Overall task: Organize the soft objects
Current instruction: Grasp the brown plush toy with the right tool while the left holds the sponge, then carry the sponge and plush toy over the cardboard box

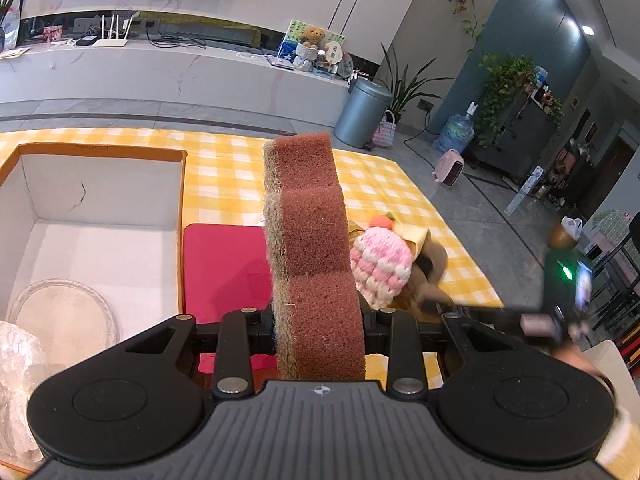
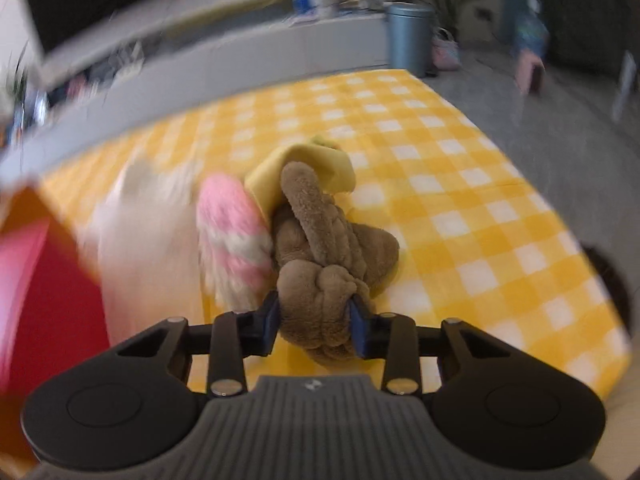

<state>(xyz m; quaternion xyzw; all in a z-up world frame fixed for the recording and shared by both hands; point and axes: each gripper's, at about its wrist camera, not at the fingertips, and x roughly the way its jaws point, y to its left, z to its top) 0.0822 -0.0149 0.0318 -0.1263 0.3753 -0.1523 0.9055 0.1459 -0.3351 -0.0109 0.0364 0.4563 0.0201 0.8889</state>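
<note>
My left gripper (image 1: 320, 332) is shut on a brown sponge (image 1: 312, 240) with a scouring layer, which stands upright between its jaws. To the right of the sponge a pink and white crochet toy (image 1: 380, 268) lies on the yellow checked tablecloth (image 1: 224, 176). My right gripper (image 2: 314, 320) is shut on a brown plush toy (image 2: 320, 248), its blue pads (image 2: 272, 320) pressing into the toy's near end. The crochet toy (image 2: 232, 240) touches the plush on its left. A yellow cloth (image 2: 312, 164) lies folded behind them. The right wrist view is blurred.
A white cardboard box with an orange rim (image 1: 100, 152) stands open at the left, holding a clear glass plate (image 1: 64, 312) and crumpled plastic (image 1: 16, 360). A red pad (image 1: 224, 264) lies beside the box. The table's right edge (image 2: 560, 208) drops to the grey floor.
</note>
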